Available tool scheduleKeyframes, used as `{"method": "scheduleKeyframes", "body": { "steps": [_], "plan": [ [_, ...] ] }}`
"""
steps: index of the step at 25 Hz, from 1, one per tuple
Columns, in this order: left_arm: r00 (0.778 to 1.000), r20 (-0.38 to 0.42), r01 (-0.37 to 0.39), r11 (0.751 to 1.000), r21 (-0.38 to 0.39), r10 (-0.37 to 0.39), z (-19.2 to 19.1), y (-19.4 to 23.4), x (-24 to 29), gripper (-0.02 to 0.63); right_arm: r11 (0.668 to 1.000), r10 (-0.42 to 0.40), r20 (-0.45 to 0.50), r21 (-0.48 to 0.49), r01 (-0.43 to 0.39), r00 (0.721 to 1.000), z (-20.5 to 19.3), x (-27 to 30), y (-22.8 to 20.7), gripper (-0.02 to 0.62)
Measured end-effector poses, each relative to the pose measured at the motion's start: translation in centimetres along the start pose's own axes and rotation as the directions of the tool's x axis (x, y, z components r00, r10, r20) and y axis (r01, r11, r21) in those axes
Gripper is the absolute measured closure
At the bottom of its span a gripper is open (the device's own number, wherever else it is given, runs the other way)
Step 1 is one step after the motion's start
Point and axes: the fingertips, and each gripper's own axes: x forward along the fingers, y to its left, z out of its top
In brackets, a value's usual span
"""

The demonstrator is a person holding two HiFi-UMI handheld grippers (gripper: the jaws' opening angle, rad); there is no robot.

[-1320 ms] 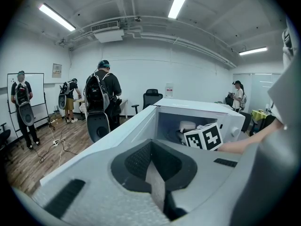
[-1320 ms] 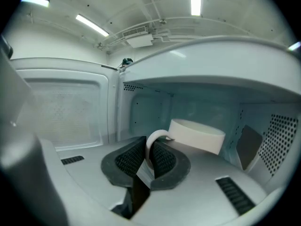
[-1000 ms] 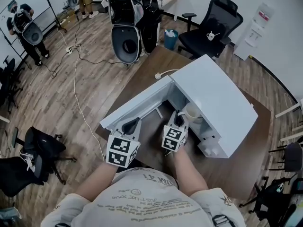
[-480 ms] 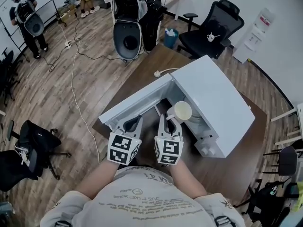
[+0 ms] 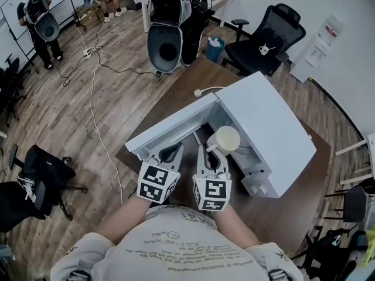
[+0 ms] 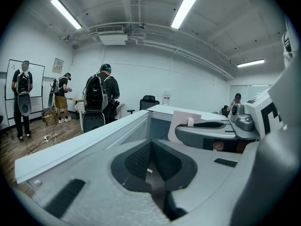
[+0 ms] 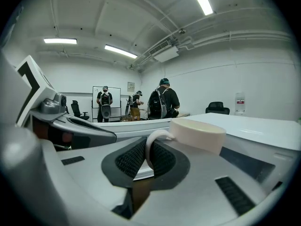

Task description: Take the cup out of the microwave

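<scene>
Cup (image 7: pixel 200 134) base behind right gripper (image 7: pixel 146 160); microwave (image 5: pixel 263 127) interior mostly unseen

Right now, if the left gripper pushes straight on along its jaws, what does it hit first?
Most likely the inner face of the open microwave door, just ahead of the left gripper; depth is hard to judge.

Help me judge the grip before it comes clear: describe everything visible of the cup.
The cup is cream and looks ceramic, with a round open rim and a loop handle. It sits upright, lifted at the open front of the white microwave. The right gripper has its jaws, which have just been closing further, pinched on the handle. Nothing else visibly touches it.
</scene>
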Motion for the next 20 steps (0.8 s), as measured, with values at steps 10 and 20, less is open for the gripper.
{"method": "scheduleKeyframes", "body": {
  "steps": [10,20],
  "plan": [
    [1.0,0.008,0.007,1.0,0.004,-0.007,0.17,-0.2,-0.1,0.595,1.0,0.011,0.005,-0.025,-0.011,1.0,-0.29,-0.05,0.23,0.565],
    [1.0,0.01,0.007,1.0,0.011,-0.008,0.29,-0.04,-0.45,0.595,1.0,0.02,0.001,-0.018,-0.02,1.0,-0.34,-0.03,0.56,0.565]
  ]
}}
